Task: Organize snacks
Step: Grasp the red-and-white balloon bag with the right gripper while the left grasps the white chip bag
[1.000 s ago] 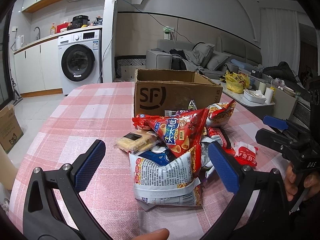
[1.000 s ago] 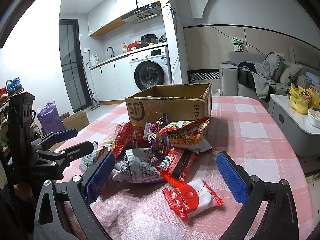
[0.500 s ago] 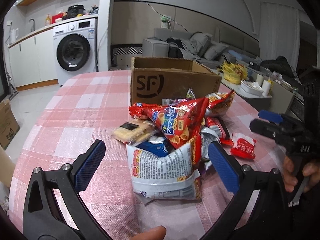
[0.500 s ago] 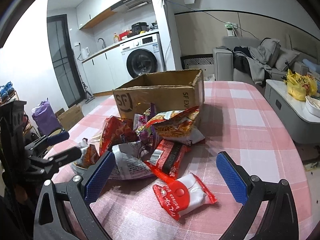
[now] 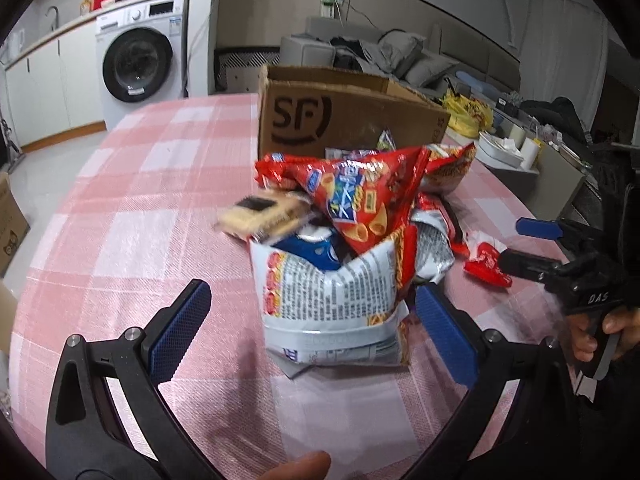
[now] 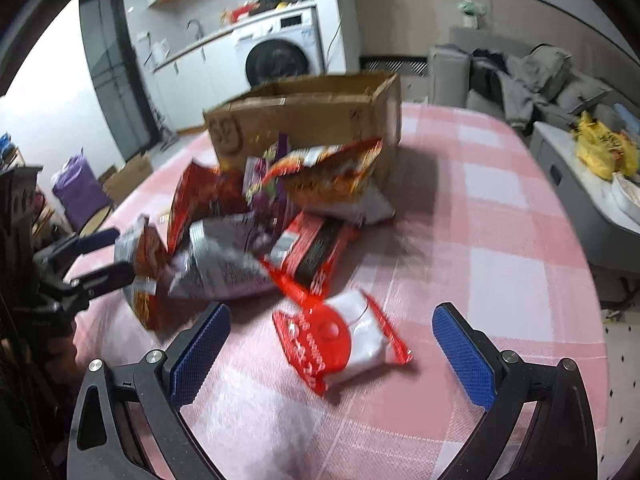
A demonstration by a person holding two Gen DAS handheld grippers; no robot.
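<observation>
Your left gripper (image 5: pixel 312 320) is hanging spread wide just above the cloth, grasping nothing, with the white-and-orange chip bag (image 5: pixel 332 312) standing between its blue pads, much closer to the right-hand one. You are lining up on that bag, I judge, so keep the pads level with its lower half and centre it before you squeeze; crinkly film will likely slip or crush if you pinch only the corner. Beyond it the red snack bag (image 5: pixel 360 196) and the cracker pack (image 5: pixel 264 218) are leaning on the pile, and the cardboard box (image 5: pixel 320 116) is waiting farther ahead. Your right gripper (image 6: pixel 332 354) is likewise released and empty, with the small red-and-white packet (image 6: pixel 344 344) lying flat between its pads, apart from both. Ahead and left of it the heap is sitting against the open box. The pink checked tablecloth (image 6: pixel 500 216) is looking smooth, so packets may slide. A washing machine (image 6: pixel 280 60) and a sofa (image 6: pixel 532 76) are standing beyond the table.
</observation>
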